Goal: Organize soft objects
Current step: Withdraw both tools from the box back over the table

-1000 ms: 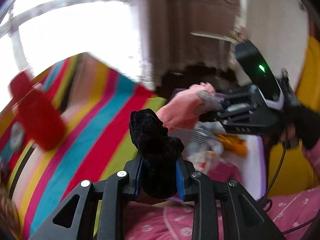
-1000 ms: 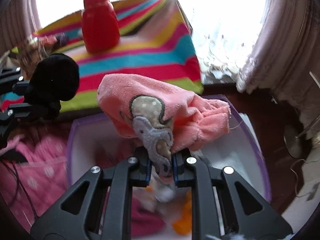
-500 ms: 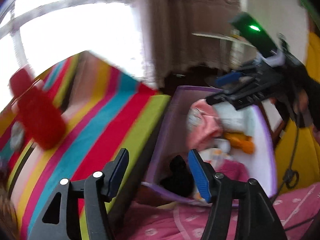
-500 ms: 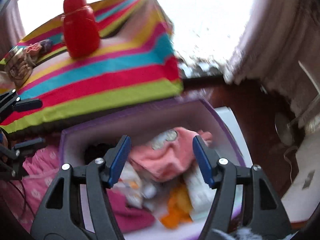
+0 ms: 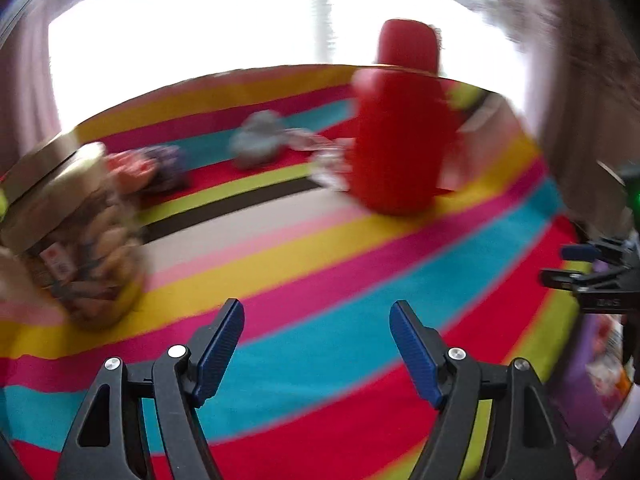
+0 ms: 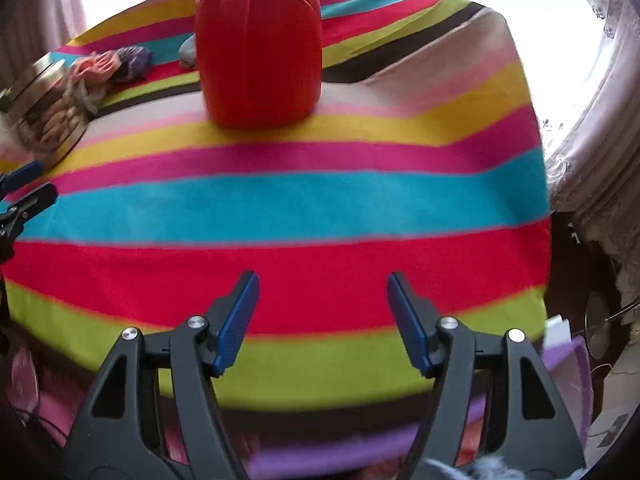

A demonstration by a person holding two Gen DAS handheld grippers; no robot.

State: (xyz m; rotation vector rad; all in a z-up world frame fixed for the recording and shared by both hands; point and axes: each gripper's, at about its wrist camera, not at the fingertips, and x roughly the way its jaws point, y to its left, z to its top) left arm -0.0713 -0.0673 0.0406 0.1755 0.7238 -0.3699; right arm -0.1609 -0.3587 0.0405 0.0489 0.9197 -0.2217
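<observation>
The left gripper is seen with its blue pads spread wide and nothing between them; its jaws have just been opening, and only the striped cloth lies beneath the gap. The right gripper is likewise held wide open and empty, its jaws having just parted, above the red and lime stripes at the lower middle of its frame.

The soft objects still to be sorted are found at the upper left of the right wrist view: a peach knitted piece, a purple knitted piece touching it, and a grey-blue piece partly hidden behind the red plastic jar. The purple bin is glimpsed only at the lower right edge.

Several risks can be judged from this layout. The red jar stands directly between the right gripper and the grey-blue piece, so it could be knocked over by a straight reach. The glass jar of nuts, with its metal lid, sits just beside the peach piece and could be clipped or tipped by the left gripper. Because the peach and purple pieces touch, both might be dragged together by one pinch. The cloth itself could be snagged. The left view is heavily blurred, so spacing there is perhaps misjudged.
</observation>
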